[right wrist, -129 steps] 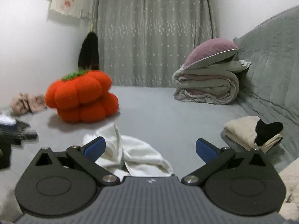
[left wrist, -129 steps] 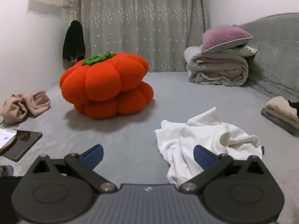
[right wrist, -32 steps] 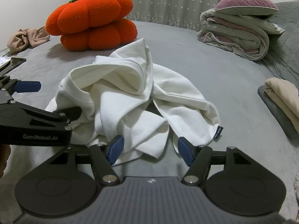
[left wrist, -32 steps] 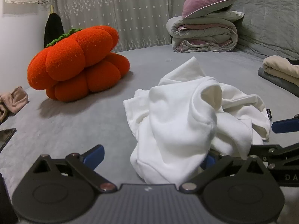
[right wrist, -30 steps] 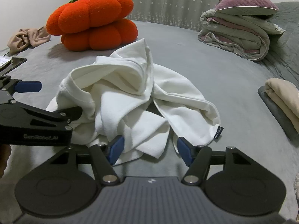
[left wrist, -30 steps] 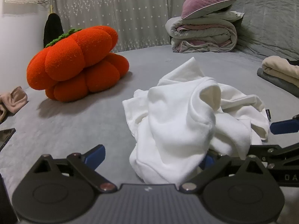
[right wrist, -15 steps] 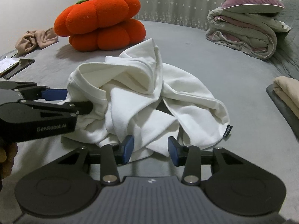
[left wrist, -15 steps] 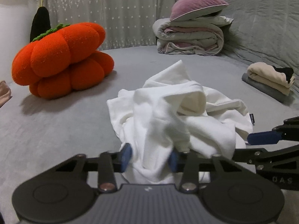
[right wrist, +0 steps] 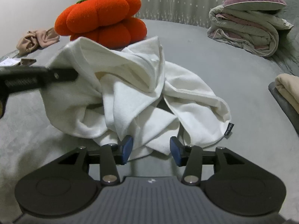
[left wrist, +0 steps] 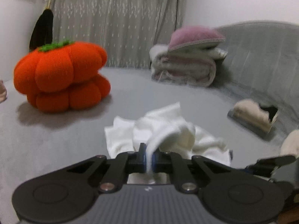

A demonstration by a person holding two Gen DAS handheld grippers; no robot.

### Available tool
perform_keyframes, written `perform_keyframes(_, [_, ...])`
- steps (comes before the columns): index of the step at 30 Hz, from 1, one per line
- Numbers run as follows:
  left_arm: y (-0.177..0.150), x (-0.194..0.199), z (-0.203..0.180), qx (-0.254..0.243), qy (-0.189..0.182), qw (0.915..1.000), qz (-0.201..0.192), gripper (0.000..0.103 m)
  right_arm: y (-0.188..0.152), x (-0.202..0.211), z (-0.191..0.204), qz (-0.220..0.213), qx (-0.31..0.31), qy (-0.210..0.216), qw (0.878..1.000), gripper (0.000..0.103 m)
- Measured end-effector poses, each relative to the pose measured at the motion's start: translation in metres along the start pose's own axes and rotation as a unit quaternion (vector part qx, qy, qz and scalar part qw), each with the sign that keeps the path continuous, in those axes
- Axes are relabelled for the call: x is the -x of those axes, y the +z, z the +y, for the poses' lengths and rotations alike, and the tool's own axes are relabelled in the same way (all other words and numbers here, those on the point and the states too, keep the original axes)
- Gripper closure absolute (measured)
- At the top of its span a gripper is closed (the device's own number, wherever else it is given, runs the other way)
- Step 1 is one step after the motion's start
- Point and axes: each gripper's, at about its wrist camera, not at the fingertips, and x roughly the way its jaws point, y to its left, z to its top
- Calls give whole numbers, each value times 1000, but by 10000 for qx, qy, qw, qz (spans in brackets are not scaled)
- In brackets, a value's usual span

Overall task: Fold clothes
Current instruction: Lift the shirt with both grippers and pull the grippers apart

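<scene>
My left gripper [left wrist: 149, 157] has just clamped down to almost nothing on a ridge of the white garment [right wrist: 138, 91], and a thin band of cloth runs out between the blue pads. My right gripper [right wrist: 151, 150] stands about half open, its jaws having just widened a little; a lower fold lies between the pads, which I judge are not pressing it. The garment sits crumpled on the grey bed [right wrist: 214, 56], at 12 o'clock from my right gripper and near, with the orange cushion [right wrist: 101, 19] beyond it at 11 o'clock. To do this step well, I'd say the left should raise its pinch slowly so the layers slide apart, while the right closes on a real hem rather than a loose bunch; the black tag [right wrist: 229, 128] at 1 o'clock marks a hem. The fabric looks thick, soft and matte, falling in rounded folds, likely to cling on the nappy bed cover.
</scene>
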Motion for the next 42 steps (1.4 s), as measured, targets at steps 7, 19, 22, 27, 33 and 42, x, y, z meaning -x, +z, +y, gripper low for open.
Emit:
perform_keyframes(7, [21,48,19,153,-137,9966,-804,98,7,4,-4,-222,-176,355,9990,41])
perform_keyframes(19, [24,71,34,701,-636,9836,-1536,97,19,43,-3,-1495,-353,1223,9805,17])
perform_keyframes(22, [20,49,41,866,-468,9904,-970,97,20,41,-10,-1539,-738,1622,9719,17])
perform_keyframes(27, [17,28,42,977,-332,9935,-474,88,22,33,-4,-1398,-593,1731,9731,17])
perform_keyframes(33, [19,31,37,751,-107,9964,-383,45,22,27,3,-1226,-333,1456,9812,15])
perform_keyframes(42, [13,33,25,632,-247,9969,-402,32,24,0,5,-1048,-125,1336,9854,38])
